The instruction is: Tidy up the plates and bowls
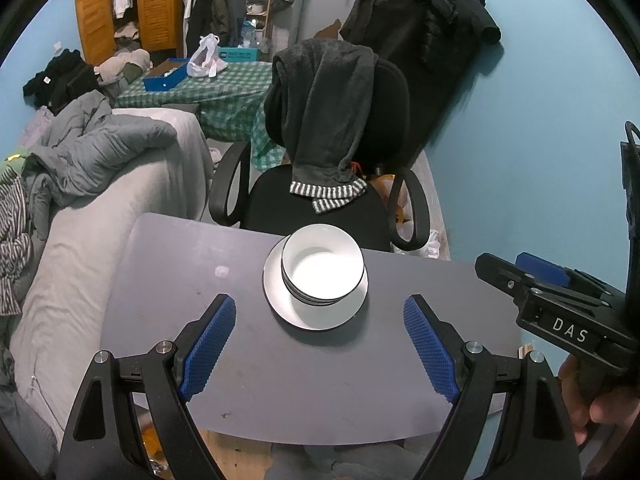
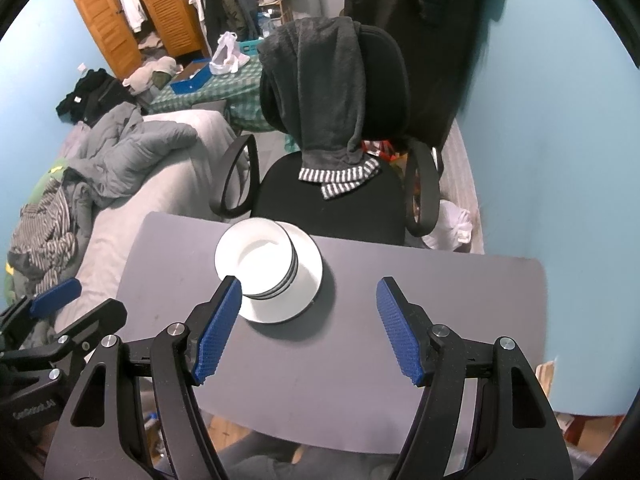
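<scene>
A stack of white bowls (image 1: 323, 266) with dark rims sits on a white plate (image 1: 320, 318) near the far edge of the grey table (image 1: 280, 368). My left gripper (image 1: 319, 304) hovers above the table in front of the stack, open, with nothing between its blue pads. In the right wrist view the same bowls (image 2: 256, 258) and plate (image 2: 304, 280) lie ahead and to the left. My right gripper (image 2: 308, 286) is open and empty, its left fingertip (image 2: 230, 288) overlapping the bowls' near rim in the picture. Whether it touches them I cannot tell.
A black office chair (image 1: 320, 208) draped with a dark garment (image 1: 332, 112) stands just beyond the table. A bed (image 1: 88, 232) with a grey quilt lies to the left. The blue wall (image 1: 540, 160) is on the right. The right gripper's body (image 1: 560, 308) and a hand (image 1: 592, 404) show at the right.
</scene>
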